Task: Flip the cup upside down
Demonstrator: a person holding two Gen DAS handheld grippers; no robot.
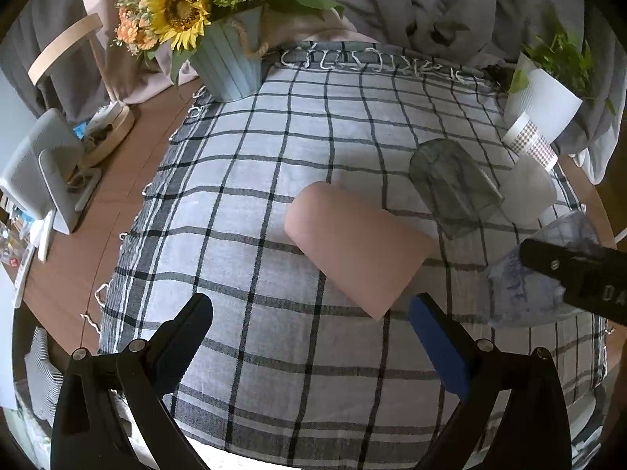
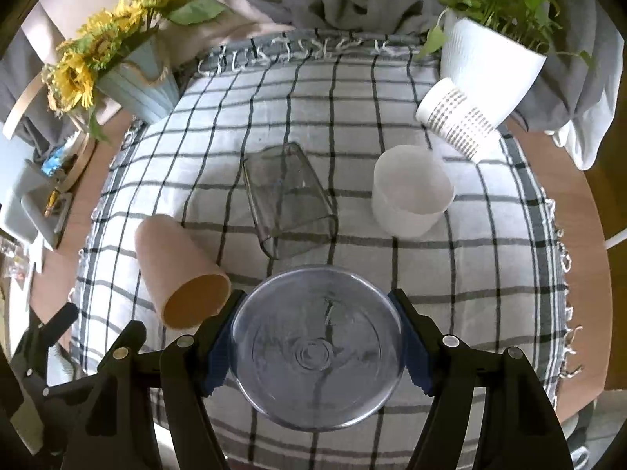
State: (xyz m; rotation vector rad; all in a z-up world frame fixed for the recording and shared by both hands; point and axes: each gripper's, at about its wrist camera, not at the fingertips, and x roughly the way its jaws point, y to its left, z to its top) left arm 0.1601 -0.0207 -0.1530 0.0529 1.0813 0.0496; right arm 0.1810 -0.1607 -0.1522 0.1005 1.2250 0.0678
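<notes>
The right claw pinches a clear plastic cup between its blue pads, the cup's round base facing the camera, low over the checked cloth on the tabletop. The left claw is spread wide, gripping nothing. On the cloth a tan paper cup lies on its side, mouth open. A smoky glass also lies tipped over. A white cup stands upright; nothing shows inside it. A patterned paper cup leans near a white pot of green leaves. Sunflowers fill a blue pot.
</notes>
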